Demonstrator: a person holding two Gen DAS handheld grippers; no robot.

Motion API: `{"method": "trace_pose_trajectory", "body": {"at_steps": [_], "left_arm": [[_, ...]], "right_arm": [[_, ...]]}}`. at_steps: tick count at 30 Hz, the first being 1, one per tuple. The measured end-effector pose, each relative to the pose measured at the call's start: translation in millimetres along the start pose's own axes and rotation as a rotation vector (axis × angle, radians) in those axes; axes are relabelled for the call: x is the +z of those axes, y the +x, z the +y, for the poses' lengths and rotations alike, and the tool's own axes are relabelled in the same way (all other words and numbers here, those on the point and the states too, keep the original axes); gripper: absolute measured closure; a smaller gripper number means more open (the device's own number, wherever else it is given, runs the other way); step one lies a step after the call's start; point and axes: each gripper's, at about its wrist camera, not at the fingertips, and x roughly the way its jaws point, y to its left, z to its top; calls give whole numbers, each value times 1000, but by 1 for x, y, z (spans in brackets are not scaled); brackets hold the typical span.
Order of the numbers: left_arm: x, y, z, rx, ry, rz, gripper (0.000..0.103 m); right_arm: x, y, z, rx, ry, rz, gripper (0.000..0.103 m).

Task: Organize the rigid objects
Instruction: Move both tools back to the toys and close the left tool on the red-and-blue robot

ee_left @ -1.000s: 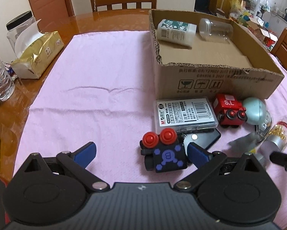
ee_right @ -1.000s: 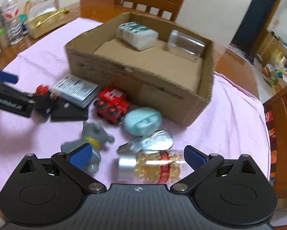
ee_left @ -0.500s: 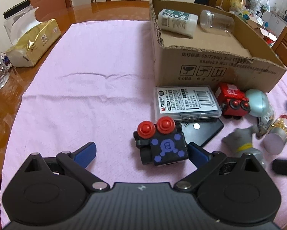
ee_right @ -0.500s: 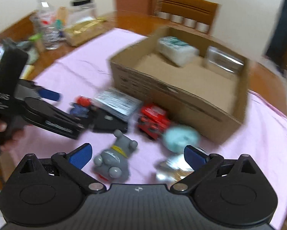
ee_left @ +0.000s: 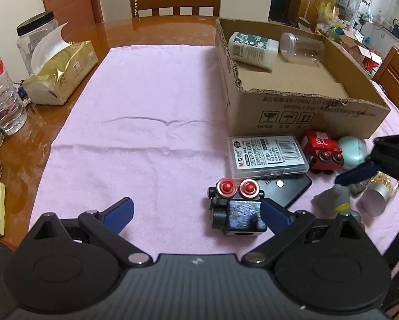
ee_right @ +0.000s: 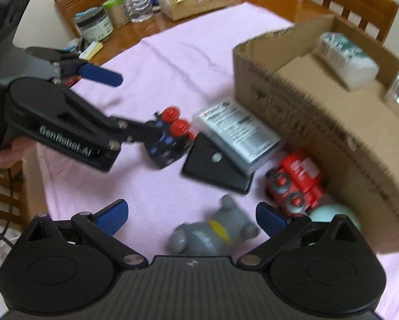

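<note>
My left hand-held gripper (ee_left: 196, 212) is spread wide, one pad beside the black robot (ee_left: 236, 208) on the worktop's pink cloth (ee_left: 146, 122). My right hand-held gripper (ee_right: 191, 214) is spread above the grey toy (ee_right: 215, 234), near the box (ee_right: 319, 122).

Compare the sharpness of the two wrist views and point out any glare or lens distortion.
Left wrist view: sharp, the print on the box legible; window glare on the bare table; fisheye bends the edges. Right wrist view: motion-blurred throughout, the grey toy and red car smeared, the box wall curved by the lens; only the right gripper itself stays crisp.
</note>
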Motion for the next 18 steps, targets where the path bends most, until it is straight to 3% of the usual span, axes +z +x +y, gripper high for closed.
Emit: {"method": "trace_pose_trajectory", "body": {"at_steps": [6,12,16,18], "left_arm": [[-3,1,-5,-20,35,-4,3],[-9,16,-14,-53,80,16,3],[-15,32,-17,-52,78,47,3],[-17,33,-19,-32,97,26,1]], "right_arm": [[-22,-9,9,-23,42,56,0],[-42,-10,12,-57,147,35,0],[-48,3,19,-143,172,21,0],[-50,6,24,-180,160,23,0]]}}
